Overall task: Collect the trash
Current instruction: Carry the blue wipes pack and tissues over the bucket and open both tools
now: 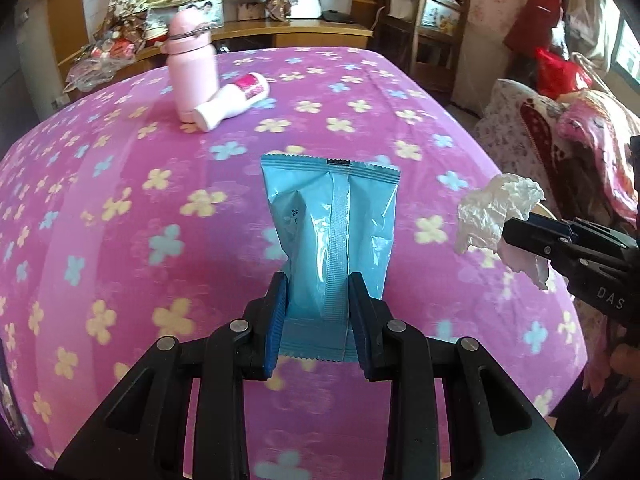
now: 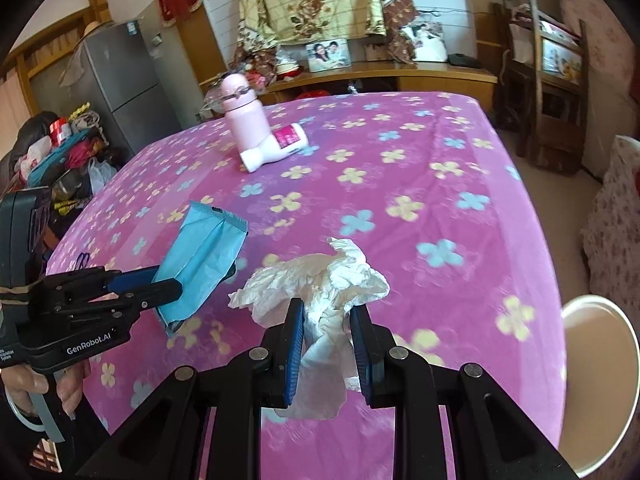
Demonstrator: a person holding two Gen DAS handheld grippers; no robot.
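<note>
The printed characters on the blue wrapper (image 1: 328,224) are too small to read, and its lower edge is tucked out of sight between the pads of the left tool (image 1: 318,312). In the left wrist view the right tool (image 1: 520,232) is cut off by the right edge, and the part of the crumpled tissue (image 2: 320,296) in its grip is hidden behind its fingers. The white bin (image 2: 596,384) is cut by the right edge of the right wrist view, and the label on the toppled white bottle (image 2: 276,146) is too blurred to read.
</note>
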